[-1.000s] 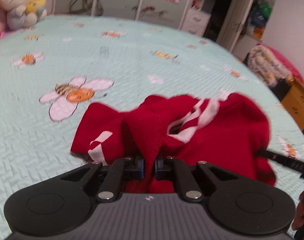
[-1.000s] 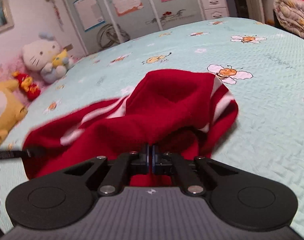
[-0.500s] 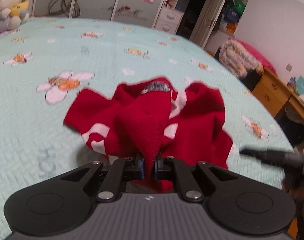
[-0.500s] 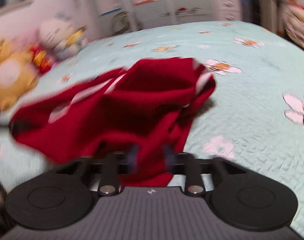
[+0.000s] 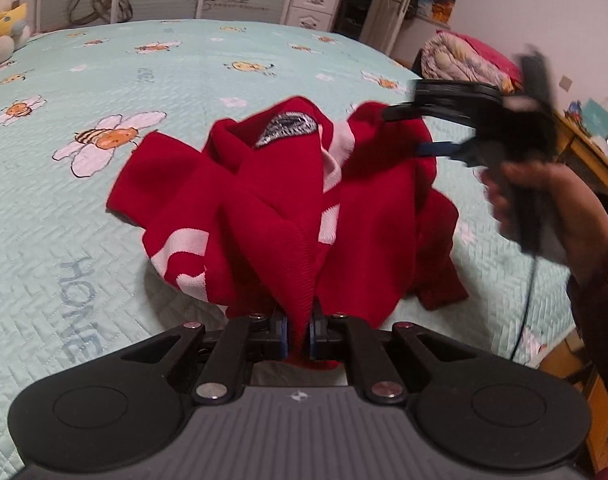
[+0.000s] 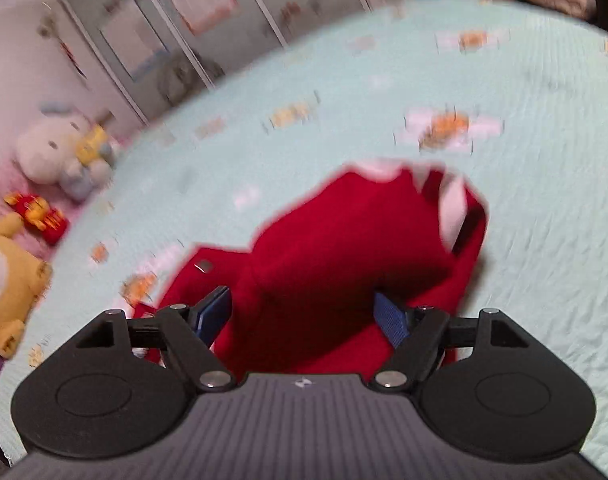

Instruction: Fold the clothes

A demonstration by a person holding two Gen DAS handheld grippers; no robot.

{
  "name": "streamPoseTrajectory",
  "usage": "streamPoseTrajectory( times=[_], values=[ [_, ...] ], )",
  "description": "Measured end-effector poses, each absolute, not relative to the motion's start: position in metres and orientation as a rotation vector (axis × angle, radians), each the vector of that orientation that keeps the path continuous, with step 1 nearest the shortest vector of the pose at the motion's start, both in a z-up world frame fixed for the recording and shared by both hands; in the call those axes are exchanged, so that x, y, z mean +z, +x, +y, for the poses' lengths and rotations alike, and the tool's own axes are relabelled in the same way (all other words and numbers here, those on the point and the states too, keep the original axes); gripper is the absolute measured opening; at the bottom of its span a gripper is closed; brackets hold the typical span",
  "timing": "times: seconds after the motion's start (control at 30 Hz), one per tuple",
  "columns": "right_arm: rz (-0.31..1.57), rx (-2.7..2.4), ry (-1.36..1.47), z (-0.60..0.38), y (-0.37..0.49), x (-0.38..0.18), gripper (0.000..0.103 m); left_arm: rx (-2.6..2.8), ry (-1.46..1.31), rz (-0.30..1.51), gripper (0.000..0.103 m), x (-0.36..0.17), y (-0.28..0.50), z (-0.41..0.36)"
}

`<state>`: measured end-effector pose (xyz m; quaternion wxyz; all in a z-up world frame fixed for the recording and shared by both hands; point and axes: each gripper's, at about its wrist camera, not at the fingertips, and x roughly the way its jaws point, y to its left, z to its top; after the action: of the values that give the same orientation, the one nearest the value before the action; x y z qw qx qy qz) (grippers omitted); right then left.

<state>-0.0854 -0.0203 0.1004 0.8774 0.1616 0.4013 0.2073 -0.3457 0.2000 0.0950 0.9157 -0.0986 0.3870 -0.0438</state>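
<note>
The pale green bedspread (image 5: 103,208) carries the stitched word "HOME" (image 5: 79,312) in blue near its edge; the wardrobe posters are too small to read.

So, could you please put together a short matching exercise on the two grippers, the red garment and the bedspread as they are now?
Things:
1. left gripper
2. right gripper
3. red garment
4. bedspread

States:
A. pale green, printed with bees
B. jaws apart, nothing pinched
C. crumpled in a heap, white stripes showing
D. jaws clamped on red cloth

Pairs: 1-D, 2-B, 3-C, 4-A
</note>
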Motion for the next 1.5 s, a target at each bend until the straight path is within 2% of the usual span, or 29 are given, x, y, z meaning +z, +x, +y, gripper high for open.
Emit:
streamPoseTrajectory(
  times=[0.03,0.07,0.1,0.13,0.2,0.33,0.53,0.73,0.9,0.97,1.03,1.23,1.33,1.5],
  values=[
    [0.858,0.414,0.344,-0.017,-0.079,0.092,0.076,-0.092,-0.201,0.797,0.007,0.094,-0.346,0.199],
    [0.850,0.402,0.365,-0.019,-0.077,0.085,0.062,-0.093,-0.200,0.797,0.007,0.094,-0.347,0.199],
    [0.833,0.395,0.396,-0.025,-0.079,0.080,0.031,-0.094,-0.199,0.796,0.007,0.093,-0.348,0.199],
    [0.817,0.389,0.428,-0.031,-0.081,0.076,0.014,-0.092,-0.199,0.796,0.007,0.093,-0.349,0.200],
    [0.797,0.415,0.552,-0.051,-0.086,0.070,0.013,-0.086,-0.211,0.794,0.008,0.092,-0.349,0.203],
    [0.707,0.412,0.622,-0.092,-0.115,0.077,0.013,-0.069,-0.237,0.787,0.009,0.091,-0.350,0.207],
    [0.674,0.410,0.609,-0.154,-0.161,0.078,0.013,-0.080,-0.250,0.797,0.010,0.089,-0.351,0.205],
    [0.770,0.429,0.491,-0.164,-0.171,0.062,0.013,-0.086,-0.227,0.826,0.010,0.083,-0.352,0.201],
    [0.750,0.462,0.405,-0.152,-0.182,0.068,0.013,-0.073,-0.252,0.839,0.011,0.082,-0.352,0.206],
    [0.738,0.477,0.374,-0.147,-0.187,0.071,0.014,-0.081,-0.263,0.849,0.019,0.081,-0.351,0.206],
    [0.745,0.465,0.370,-0.149,-0.184,0.071,0.014,-0.098,-0.282,0.854,0.035,0.082,-0.352,0.205],
    [0.805,0.457,0.427,-0.157,-0.183,0.053,0.016,-0.102,-0.290,0.809,0.064,0.097,-0.358,0.206],
    [0.809,0.459,0.453,-0.158,-0.184,0.052,0.020,-0.072,-0.311,0.792,0.072,0.100,-0.355,0.211],
    [0.821,0.462,0.466,-0.160,-0.184,0.053,0.026,-0.045,-0.328,0.822,0.072,0.090,-0.338,0.213]
  ],
)
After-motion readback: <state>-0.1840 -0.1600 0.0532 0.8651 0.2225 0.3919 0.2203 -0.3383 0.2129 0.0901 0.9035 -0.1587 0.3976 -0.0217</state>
